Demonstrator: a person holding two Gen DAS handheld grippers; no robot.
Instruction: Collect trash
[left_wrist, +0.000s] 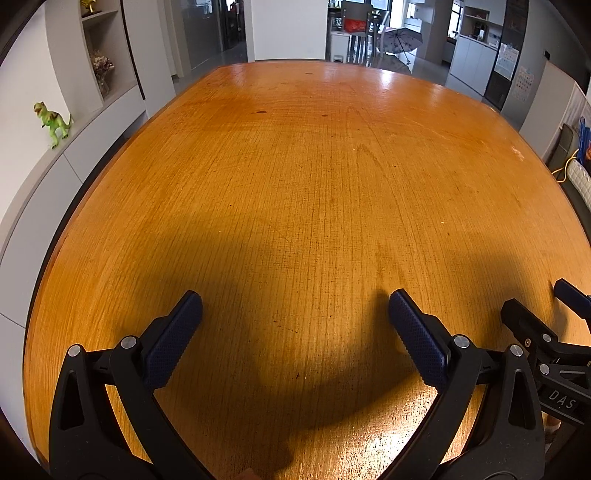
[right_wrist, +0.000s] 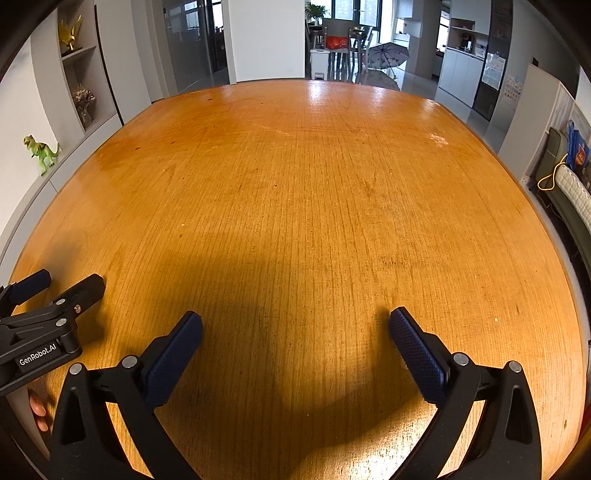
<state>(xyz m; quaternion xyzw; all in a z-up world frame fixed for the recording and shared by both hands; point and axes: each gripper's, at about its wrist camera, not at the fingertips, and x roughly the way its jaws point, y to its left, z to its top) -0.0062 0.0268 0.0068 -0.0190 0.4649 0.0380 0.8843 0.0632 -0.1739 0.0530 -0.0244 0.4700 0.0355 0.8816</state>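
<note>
My left gripper is open and empty, held just above the near part of an orange wooden table. My right gripper is also open and empty above the same table. The right gripper shows at the right edge of the left wrist view, and the left gripper at the left edge of the right wrist view. The two are side by side. No trash shows on the table in either view.
A grey sideboard with a green toy dinosaur runs along the table's left side. Shelves with dried flowers stand behind it. Beyond the far edge are chairs and an open umbrella. A bench with a yellow cable lies right.
</note>
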